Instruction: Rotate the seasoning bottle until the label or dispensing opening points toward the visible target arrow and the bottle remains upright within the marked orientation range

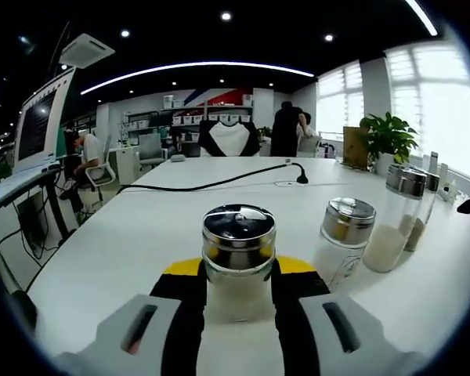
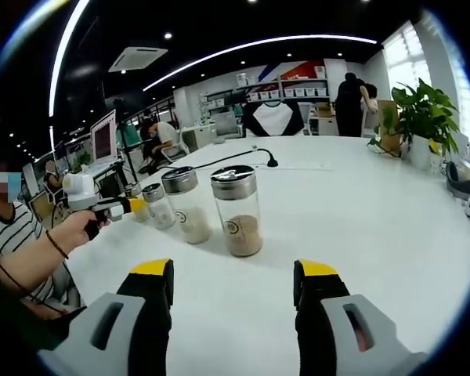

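A glass seasoning bottle with a shiny steel lid stands upright on the white table, between the yellow-tipped jaws of my left gripper, which press against its sides. In the right gripper view, a hand holds that left gripper at the leftmost bottle of a row. My right gripper is open over bare table, a short way before a bottle of brown seasoning.
More steel-lidded bottles stand to the right, and in the row. A black cable crosses the far table. A potted plant is at the window and a monitor on the left.
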A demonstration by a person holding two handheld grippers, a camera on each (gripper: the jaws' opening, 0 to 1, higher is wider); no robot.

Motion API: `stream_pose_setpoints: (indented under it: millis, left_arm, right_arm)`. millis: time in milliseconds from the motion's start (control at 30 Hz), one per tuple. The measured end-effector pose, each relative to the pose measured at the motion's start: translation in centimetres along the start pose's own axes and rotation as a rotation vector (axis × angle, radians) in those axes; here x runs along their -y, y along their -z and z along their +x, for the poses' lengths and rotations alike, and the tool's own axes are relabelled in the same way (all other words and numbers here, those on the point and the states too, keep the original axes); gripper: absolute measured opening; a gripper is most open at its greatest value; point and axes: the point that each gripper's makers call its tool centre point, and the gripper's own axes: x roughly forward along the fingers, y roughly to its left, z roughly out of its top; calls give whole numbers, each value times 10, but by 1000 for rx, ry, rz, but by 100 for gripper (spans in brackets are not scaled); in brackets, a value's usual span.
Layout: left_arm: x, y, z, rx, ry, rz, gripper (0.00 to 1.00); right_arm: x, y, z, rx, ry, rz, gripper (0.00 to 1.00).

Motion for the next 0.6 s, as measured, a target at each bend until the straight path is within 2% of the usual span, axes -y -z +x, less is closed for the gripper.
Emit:
stream_pose_setpoints:
  millis: [300, 600]
  left_arm:
    - [-1, -1, -1, 9, 37, 4, 34]
    - [0, -1, -2, 15, 146, 33, 34]
  right_arm:
    - [-1, 2, 1, -3, -8, 3, 62]
    - [-4, 4, 3, -4, -17, 8, 62]
